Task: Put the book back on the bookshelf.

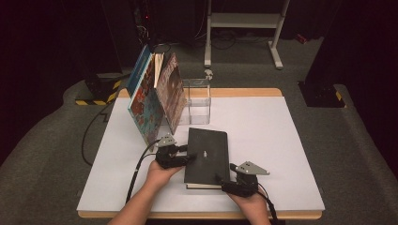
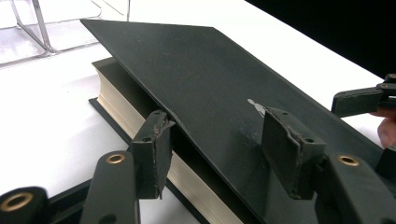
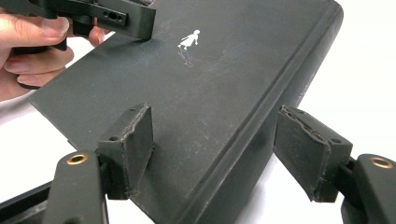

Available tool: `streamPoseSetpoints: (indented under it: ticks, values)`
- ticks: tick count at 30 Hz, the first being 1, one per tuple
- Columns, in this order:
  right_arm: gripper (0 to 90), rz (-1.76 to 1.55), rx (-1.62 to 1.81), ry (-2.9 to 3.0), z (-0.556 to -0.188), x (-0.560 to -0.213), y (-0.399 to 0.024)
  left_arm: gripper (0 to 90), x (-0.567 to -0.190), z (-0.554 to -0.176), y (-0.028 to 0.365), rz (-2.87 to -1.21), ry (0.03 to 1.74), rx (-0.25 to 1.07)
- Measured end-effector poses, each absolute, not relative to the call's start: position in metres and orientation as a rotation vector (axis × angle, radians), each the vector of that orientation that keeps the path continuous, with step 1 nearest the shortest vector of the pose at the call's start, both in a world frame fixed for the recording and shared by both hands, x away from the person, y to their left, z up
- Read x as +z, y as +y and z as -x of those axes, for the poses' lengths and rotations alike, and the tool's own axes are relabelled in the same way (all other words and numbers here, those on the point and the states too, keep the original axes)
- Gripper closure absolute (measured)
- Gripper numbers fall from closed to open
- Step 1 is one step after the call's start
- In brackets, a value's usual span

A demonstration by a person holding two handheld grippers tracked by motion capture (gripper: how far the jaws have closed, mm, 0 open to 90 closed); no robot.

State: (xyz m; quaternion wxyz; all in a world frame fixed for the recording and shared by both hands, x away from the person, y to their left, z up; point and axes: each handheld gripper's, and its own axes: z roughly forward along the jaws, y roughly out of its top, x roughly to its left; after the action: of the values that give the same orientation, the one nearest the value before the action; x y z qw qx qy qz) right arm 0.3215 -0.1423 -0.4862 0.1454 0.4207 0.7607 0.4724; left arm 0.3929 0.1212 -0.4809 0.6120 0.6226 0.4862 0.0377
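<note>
Two hands come in from the bottom of the high view, each with a gripper at the black book (image 1: 207, 157), which lies flat on the white table (image 1: 263, 136) near the front edge, a little left of centre.

On the left, the left hand (image 1: 162, 174) holds the left gripper (image 1: 187, 158) at the book's left long edge. In the left gripper view the front cover (image 2: 219, 88) is lifted at that edge, showing the cream page block (image 2: 140, 126) underneath. One jaw sits under the raised cover edge against the pages, the other rests above the cover. The pads (image 2: 285, 149) stand apart on either side of the cover; whether they press on it I cannot tell. A small white figure (image 2: 257, 107) is printed on the cover just beyond the upper jaw.

Behind the left gripper, at the table's left rear, two large picture books (image 1: 152, 98) stand leaning, propped against a clear rack (image 1: 197, 101).

On the right, the right hand (image 1: 253, 204) holds the right gripper (image 1: 224, 183) at the book's near right corner. In the right gripper view its jaws are apart and straddle the spine (image 3: 261, 126): the left pad (image 3: 135, 144) lies on the cover, the right pad (image 3: 310, 149) stands clear of the spine with table showing between them. It is not clamped. The left gripper (image 3: 135, 21) and its hand show at the far edge of the cover there.
</note>
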Motion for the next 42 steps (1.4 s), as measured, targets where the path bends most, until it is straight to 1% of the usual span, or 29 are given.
streamPoseSetpoints:
  ticks: [6, 16, 22, 42]
  values:
    - [29.0, -1.233, 1.352, 2.191, -0.334, -0.484, -0.144, 45.3, -0.482, -0.391, 0.121, -1.443, 1.109, 0.102]
    - [29.0, -1.266, 1.318, 2.174, -0.371, -0.479, -0.139, 46.7, -0.481, -0.388, 0.121, -1.414, 1.088, 0.117]
    - [29.5, -1.314, 1.384, 2.169, -0.368, -0.485, -0.140, 48.5, -0.478, -0.384, 0.120, -1.413, 1.069, 0.145]
    - [27.7, -1.305, 1.406, 2.157, -0.363, -0.482, -0.144, 53.3, -0.464, -0.373, 0.115, -1.406, 0.980, 0.220]
